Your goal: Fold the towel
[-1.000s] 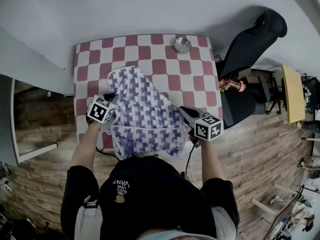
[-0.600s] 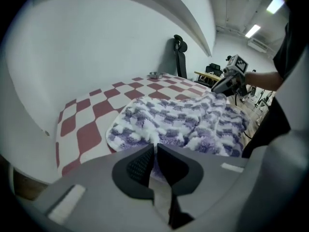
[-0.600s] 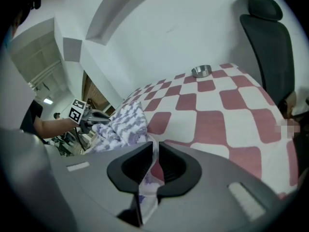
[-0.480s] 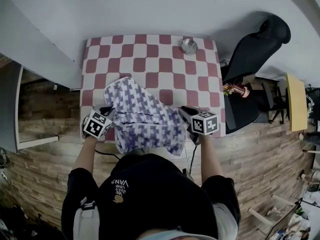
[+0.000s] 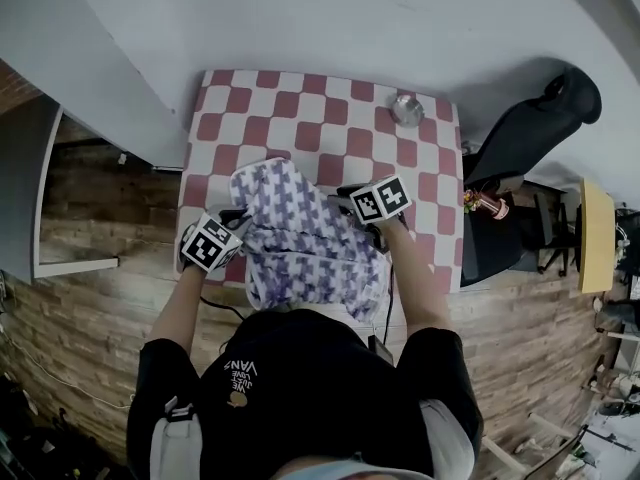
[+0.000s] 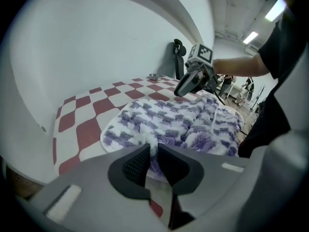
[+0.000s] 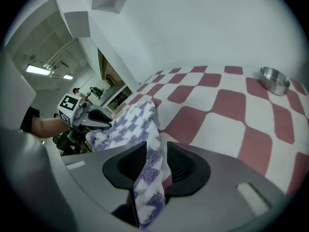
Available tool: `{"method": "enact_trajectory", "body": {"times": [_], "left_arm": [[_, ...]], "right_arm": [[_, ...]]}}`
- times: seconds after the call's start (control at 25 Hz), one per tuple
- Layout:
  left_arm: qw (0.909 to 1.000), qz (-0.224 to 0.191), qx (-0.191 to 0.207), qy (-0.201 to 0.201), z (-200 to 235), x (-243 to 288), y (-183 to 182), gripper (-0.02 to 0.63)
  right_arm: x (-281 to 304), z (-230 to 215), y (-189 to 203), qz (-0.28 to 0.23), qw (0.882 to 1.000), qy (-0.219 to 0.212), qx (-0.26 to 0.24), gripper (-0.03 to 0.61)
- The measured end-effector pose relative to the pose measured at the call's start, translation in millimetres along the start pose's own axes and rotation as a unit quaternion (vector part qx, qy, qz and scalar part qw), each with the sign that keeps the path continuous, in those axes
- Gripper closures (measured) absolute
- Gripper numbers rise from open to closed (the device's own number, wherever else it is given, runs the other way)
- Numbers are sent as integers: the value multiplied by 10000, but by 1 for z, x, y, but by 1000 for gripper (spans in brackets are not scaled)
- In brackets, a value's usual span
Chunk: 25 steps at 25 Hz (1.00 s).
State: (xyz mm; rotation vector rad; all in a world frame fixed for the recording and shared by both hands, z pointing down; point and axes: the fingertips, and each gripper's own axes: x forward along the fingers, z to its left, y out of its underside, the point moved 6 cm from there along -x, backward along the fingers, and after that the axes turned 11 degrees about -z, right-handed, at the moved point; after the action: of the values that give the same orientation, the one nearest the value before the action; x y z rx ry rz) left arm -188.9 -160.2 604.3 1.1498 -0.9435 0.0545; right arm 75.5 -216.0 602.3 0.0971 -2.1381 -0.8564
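1. Right tool first: its jaws have just been opening, and a corner of the towel hangs slack between them, unpinched. It looks like a release to lay that corner down.
2. Left tool is narrow and clamped on the towel's edge, likely anchoring that side so nothing slides.
3. Purple-and-white towel lies bunched on the near half of the checked counter, its right side drawn inward. I judge the fold half-made.
4. Steel bowl sits well apart, at the far corner.
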Motion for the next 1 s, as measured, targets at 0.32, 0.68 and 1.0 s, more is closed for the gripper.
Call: {"method": "enact_trajectory", "body": {"times": [0.32, 0.68, 1.0], "left_arm": [[9997, 82, -30, 248, 5, 5, -3, 587], [9908, -1166, 562, -406, 25, 3, -93, 592], [9709, -1315, 1931, -522, -30, -29, -90, 592]], "right_arm": [[34, -1, 7, 650, 9969, -331, 292, 554], [-62, 8, -84, -1185, 9853, 763, -961, 560], [-124, 99, -15, -1775, 9322, 1517, -2767, 560]]}}
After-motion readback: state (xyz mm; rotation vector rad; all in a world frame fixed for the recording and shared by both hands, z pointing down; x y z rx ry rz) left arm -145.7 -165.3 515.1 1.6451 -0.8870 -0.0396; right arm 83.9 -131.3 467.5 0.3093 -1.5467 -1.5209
